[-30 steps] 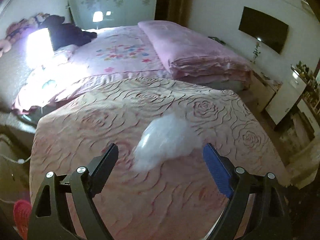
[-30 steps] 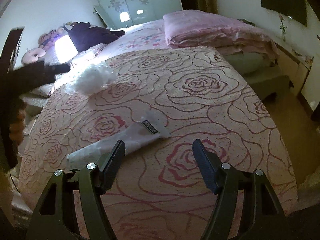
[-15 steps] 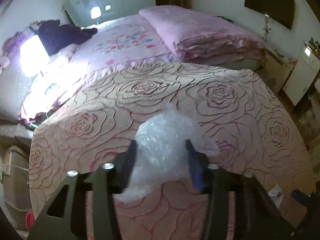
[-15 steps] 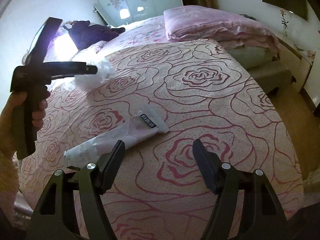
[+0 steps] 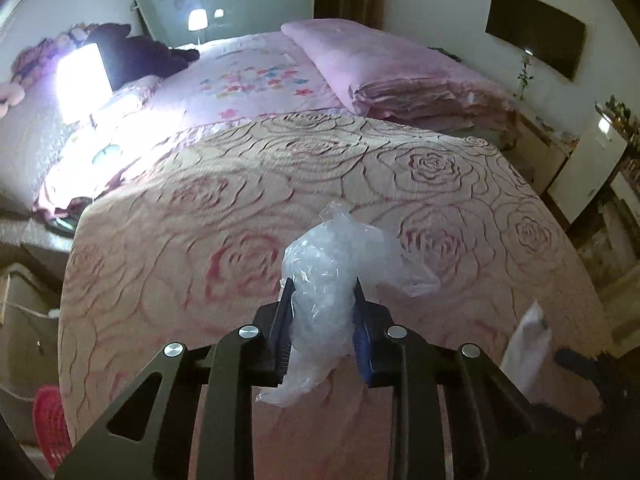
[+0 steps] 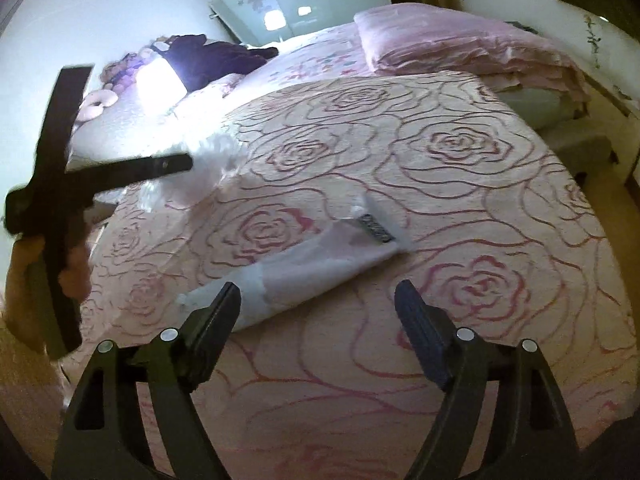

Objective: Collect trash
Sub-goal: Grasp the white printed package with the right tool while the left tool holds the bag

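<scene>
My left gripper (image 5: 322, 296) is shut on a crumpled clear plastic bag (image 5: 332, 264) and holds it just above the rose-patterned bedspread (image 5: 200, 208). In the right wrist view the left gripper (image 6: 176, 164) shows at the left with the bag (image 6: 208, 156) in it. My right gripper (image 6: 318, 300) is open, low over the bedspread (image 6: 460, 184). A white plastic wrapper with a dark label (image 6: 316, 264) lies flat in front of its left finger. The wrapper's end also shows in the left wrist view (image 5: 528, 340).
A folded pink quilt (image 5: 400, 72) lies at the far right of the bed. A lit lamp (image 5: 82, 80) and dark clothes (image 5: 140, 52) are at the far left. A red basket (image 5: 50, 424) sits on the floor at the left. A cabinet (image 5: 580, 168) stands at the right.
My left gripper has closed on the plastic bag and lifted it off the bedspread. My right gripper has moved closer to the white wrapper and stays open.
</scene>
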A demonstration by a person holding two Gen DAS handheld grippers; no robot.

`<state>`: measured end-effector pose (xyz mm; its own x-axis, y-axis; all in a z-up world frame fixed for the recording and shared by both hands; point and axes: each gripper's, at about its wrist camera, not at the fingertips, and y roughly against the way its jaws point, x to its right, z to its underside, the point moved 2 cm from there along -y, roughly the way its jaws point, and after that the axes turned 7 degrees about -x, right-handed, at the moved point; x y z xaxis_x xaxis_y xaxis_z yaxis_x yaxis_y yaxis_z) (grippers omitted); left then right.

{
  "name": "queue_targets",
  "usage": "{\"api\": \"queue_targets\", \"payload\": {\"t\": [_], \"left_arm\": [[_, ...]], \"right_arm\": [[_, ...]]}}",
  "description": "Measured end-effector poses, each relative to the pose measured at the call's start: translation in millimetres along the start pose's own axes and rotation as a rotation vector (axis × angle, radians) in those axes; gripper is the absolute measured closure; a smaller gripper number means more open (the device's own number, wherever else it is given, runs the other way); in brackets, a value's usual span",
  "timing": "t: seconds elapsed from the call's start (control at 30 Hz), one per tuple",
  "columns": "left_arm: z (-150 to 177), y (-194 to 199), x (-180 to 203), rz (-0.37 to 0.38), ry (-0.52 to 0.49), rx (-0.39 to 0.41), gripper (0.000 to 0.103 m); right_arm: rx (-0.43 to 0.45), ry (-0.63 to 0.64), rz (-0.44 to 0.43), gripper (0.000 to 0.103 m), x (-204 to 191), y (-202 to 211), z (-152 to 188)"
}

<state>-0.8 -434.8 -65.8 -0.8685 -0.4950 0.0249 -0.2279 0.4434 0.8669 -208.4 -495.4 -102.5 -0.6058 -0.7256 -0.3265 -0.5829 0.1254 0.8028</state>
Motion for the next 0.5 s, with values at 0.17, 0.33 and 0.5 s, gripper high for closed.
{"api": "queue_targets", "payload": {"t": [0.17, 0.33, 0.5], "left_arm": [[32.4, 23.2, -15.0, -0.009, 0.020, 0.019, 0.079], [57.3, 42.8, -26.3, -0.022, 0.042, 0.052, 0.079], [79.1, 58.4, -42.5, -0.058, 0.083, 0.075, 0.079]], "right_arm": [[-0.024, -0.006, -0.008, 0.021, -5.9, -13.4, -11.0], [-0.031, 0.047, 0.010, 0.021, -20.1, -25.1, -21.9], [-0.045, 0.169, 0.021, 0.027, -49.6, -39.9, -27.9]]}}
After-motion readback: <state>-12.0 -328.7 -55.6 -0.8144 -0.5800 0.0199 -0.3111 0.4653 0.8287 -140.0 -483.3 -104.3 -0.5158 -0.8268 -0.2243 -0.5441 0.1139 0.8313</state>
